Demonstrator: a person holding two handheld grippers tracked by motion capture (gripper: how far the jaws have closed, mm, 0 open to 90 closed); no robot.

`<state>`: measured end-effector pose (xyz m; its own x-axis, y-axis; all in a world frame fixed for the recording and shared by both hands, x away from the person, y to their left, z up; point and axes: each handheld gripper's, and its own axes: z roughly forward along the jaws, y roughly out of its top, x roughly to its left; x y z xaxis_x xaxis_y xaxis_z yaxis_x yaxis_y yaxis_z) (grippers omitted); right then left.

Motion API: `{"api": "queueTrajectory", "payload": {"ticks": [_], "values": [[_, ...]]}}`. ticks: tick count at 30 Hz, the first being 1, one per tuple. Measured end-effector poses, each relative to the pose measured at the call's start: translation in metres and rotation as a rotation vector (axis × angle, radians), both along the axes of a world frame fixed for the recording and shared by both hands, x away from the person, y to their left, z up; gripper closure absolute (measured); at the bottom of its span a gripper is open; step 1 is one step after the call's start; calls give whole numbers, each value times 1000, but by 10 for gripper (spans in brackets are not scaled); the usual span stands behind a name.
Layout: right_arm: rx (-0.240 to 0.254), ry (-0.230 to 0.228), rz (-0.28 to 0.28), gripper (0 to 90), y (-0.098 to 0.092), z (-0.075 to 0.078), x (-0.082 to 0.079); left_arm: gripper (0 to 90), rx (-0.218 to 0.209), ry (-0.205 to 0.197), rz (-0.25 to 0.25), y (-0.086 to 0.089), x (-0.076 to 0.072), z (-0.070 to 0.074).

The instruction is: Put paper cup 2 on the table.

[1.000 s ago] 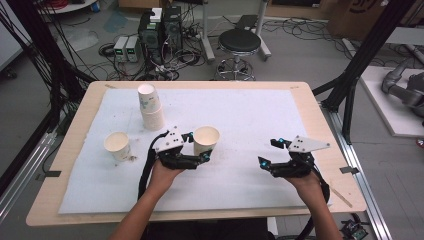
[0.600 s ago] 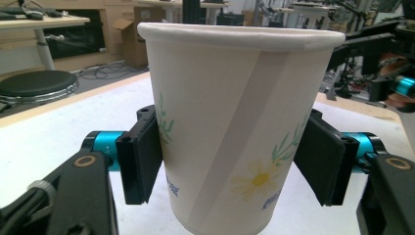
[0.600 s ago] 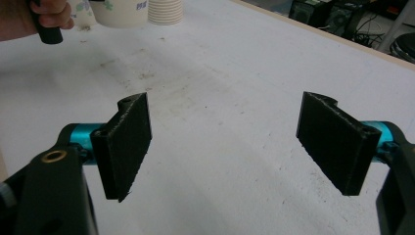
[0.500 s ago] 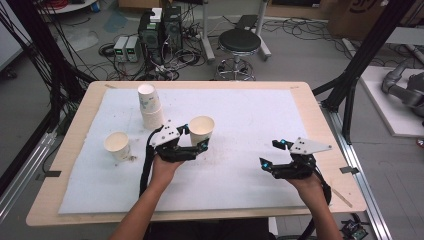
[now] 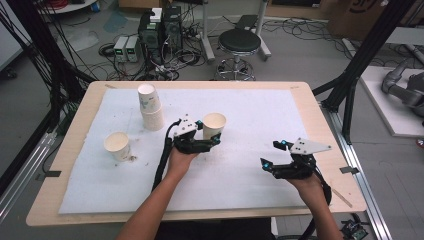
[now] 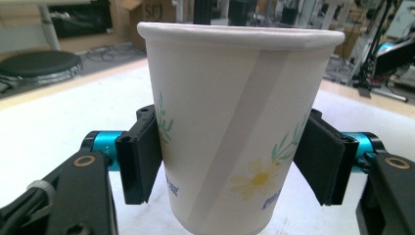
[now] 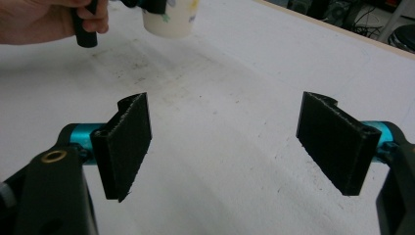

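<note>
Table (image 5: 320,125), wooden, topped with a white mat (image 5: 260,115). Stack of cups (image 5: 150,107): far left part of the mat, left of the held cup. Single cup (image 5: 118,146): nearer the person, left of the stack. Paper cup (image 6: 240,122): upright, right of the stack, clamped between the pads of the left gripper (image 5: 210,139). Right gripper (image 5: 272,156): well right of the held cup, jaws apart with nothing between them.
</note>
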<state>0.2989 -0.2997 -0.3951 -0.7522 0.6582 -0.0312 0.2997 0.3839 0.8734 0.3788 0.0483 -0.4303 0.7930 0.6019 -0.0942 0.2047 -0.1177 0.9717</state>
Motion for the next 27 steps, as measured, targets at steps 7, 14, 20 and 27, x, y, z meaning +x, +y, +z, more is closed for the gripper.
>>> {"api": "queueTrajectory", "payload": {"ticks": [7,14,20,27], "values": [[2,12,-3,213,-4,-4,-3,319,24,33,-39,-22,6,-13],[6,4,-3,213,-5,-1,-4,320,99,83,-56,-44,8,-24],[1,8,6,213,-3,-1,-3,325,217,81,-26,-53,4,-24],[-1,13,6,213,-3,-1,-4,323,273,116,-20,-48,-1,-19]]}}
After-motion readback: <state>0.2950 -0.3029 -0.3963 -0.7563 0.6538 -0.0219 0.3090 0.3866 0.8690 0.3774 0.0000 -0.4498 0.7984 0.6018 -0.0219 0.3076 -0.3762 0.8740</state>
